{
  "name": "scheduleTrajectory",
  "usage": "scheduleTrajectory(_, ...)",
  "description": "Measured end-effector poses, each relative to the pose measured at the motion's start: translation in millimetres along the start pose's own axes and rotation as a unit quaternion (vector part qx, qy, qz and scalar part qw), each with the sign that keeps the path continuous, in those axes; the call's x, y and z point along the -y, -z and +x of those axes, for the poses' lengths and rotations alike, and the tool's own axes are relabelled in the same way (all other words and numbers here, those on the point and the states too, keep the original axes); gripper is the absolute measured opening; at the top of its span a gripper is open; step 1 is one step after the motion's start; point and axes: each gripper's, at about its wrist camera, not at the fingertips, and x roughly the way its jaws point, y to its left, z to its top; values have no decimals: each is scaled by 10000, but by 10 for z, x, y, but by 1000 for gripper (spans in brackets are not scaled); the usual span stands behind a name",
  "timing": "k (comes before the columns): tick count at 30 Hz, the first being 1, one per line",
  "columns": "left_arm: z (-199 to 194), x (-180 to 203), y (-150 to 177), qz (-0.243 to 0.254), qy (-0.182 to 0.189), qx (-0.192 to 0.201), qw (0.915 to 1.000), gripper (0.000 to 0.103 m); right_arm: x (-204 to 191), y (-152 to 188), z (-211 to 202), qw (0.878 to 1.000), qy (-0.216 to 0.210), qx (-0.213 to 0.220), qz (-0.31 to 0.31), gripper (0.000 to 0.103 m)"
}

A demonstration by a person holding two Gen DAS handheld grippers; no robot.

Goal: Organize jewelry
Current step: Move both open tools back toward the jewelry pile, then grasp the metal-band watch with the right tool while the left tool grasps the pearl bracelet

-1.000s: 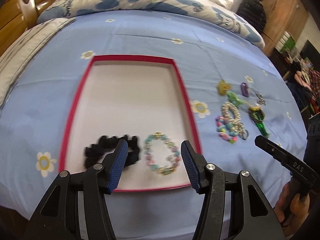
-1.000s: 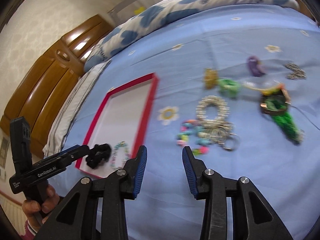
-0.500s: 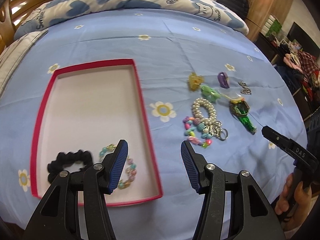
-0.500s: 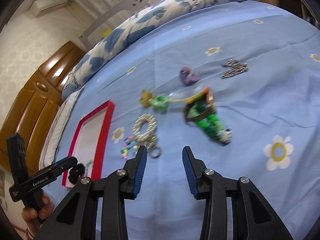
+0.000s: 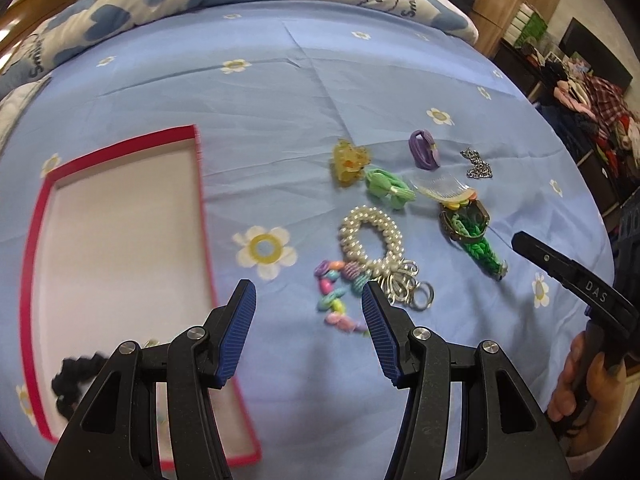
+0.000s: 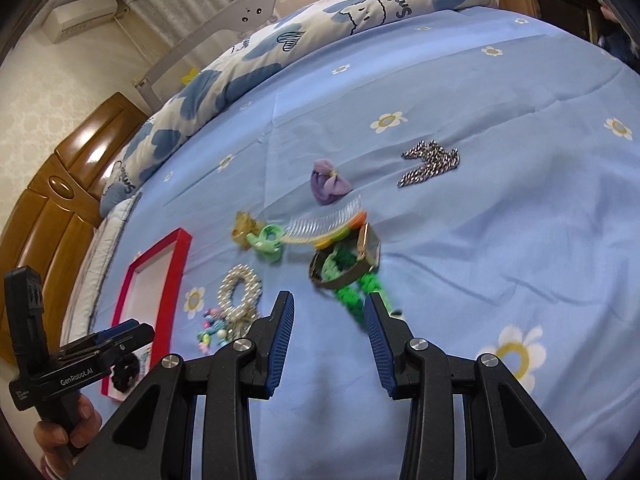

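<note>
**Left gripper lines up on the bead bracelet; tray already holds two pieces**

In the left wrist view the left gripper (image 5: 308, 308) is spread wide with nothing between its pads, hovering over the bed (image 5: 280, 112). The bead bracelet (image 5: 336, 300) lies just ahead of it, toward the right finger, at lower centre of the frame. Its strand runs roughly up and down the frame, along the line of the fingers, so closing across it looks workable. It touches the pearl bracelet (image 5: 370, 240) and the key rings (image 5: 408, 288), which could come along if the grasp lands too far up and right.

The right gripper (image 6: 330, 320) is also spread and empty. In its own view the green braid (image 6: 352, 292) and the watch (image 6: 348, 264) lie straight ahead between its fingers, the braid's long axis running down toward the gripper. So the left gripper is nearer the beads, the right nearer the braid.

The red tray (image 5: 200, 200) sits at the left of the left wrist view, beside the left finger. A black scrunchie (image 5: 72, 380) lies in its near corner; a second beaded piece is mostly hidden behind the finger. The rest of its floor is bare.

Still on the bed: yellow clip (image 5: 348, 160), green bow (image 5: 388, 186), purple tie (image 5: 424, 150), comb (image 5: 444, 192), chain (image 5: 476, 166).
</note>
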Motion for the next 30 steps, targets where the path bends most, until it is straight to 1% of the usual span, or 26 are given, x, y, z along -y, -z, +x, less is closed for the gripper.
scheduleTrajectory(7, 338, 111, -241, 39, 82, -207, 9997, 54, 101, -221, 338, 9993, 271, -212, -111, 38)
scheduleTrajectory(8, 397, 120, -278, 29, 104, -249, 9996, 54, 114, -231, 375, 9992, 288, -247, -108, 36)
scheduleTrajectory(12, 612, 188, -365, 104, 151, -433, 9989, 54, 155, -271, 517, 9986, 316, -391, -133, 34)
scheduleTrajectory(14, 705, 221, -379, 175, 131, -529, 9984, 54, 164, -284, 577, 9982, 351, -445, -171, 27)
scheduleTrajectory(15, 755, 238, -379, 207, 104, -576, 9981, 54, 168, -289, 594, 9981, 357, -468, -171, 26)
scheduleTrajectory(16, 800, 255, -371, 245, 66, -614, 9978, 54, 178, -286, 623, 9979, 359, -503, -168, 20)
scheduleTrajectory(17, 831, 271, -371, 292, 13, -627, 9976, 53, 182, -285, 641, 9979, 352, -525, -172, 18)
scheduleTrajectory(19, 842, 311, -367, 412, -80, -566, 9975, 46, 176, -284, 645, 9978, 378, -498, -211, 16)
scheduleTrajectory(21, 823, 314, -373, 449, 25, -563, 9974, 17, 166, -284, 628, 9978, 378, -476, -253, 15)
scheduleTrajectory(22, 819, 316, -373, 439, 82, -578, 9973, 12, 158, -279, 612, 9979, 378, -461, -262, 14)
scheduleTrajectory(26, 734, 316, -362, 457, 143, -490, 9976, 12, 128, -249, 520, 9984, 329, -384, -234, 13)
scheduleTrajectory(30, 535, 260, -307, 365, 261, -311, 9985, 11, 99, -201, 363, 9993, 212, -279, -147, 13)
